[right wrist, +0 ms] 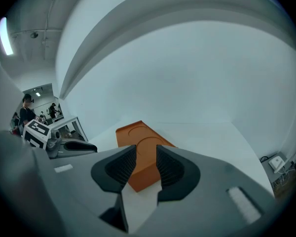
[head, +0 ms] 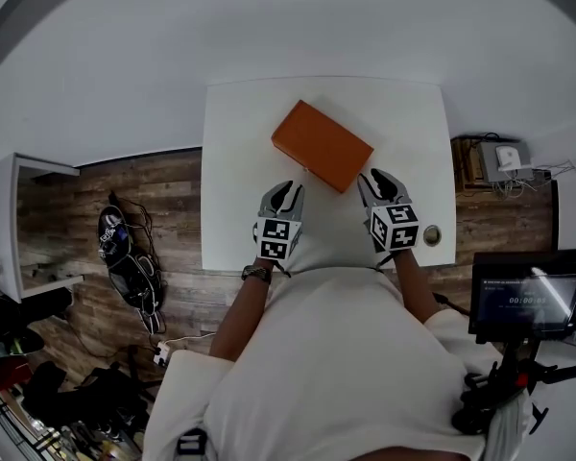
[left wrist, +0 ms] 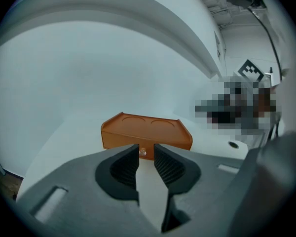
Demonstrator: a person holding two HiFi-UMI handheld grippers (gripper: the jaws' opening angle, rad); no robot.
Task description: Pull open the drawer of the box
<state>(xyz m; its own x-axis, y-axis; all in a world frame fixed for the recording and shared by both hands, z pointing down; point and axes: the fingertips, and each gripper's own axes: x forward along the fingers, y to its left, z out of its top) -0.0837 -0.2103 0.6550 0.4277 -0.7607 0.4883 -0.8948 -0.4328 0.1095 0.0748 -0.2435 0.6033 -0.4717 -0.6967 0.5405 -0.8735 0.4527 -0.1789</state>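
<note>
We hold the left claw (head: pixel 286 192) and right claw (head: pixel 381 179) spread and empty, and the left one looks straight at the little knob (left wrist: pixel 143 152) on the orange box (left wrist: pixel 147 132), mid-frame.

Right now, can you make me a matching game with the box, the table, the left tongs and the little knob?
Things:
1 box
2 table
3 left tongs
4 little knob

Colour, place or state:
A white
B open, holding nothing
C on the front face of the box
D orange

Pairs: 1-D, 2-A, 3-B, 4-C
</note>
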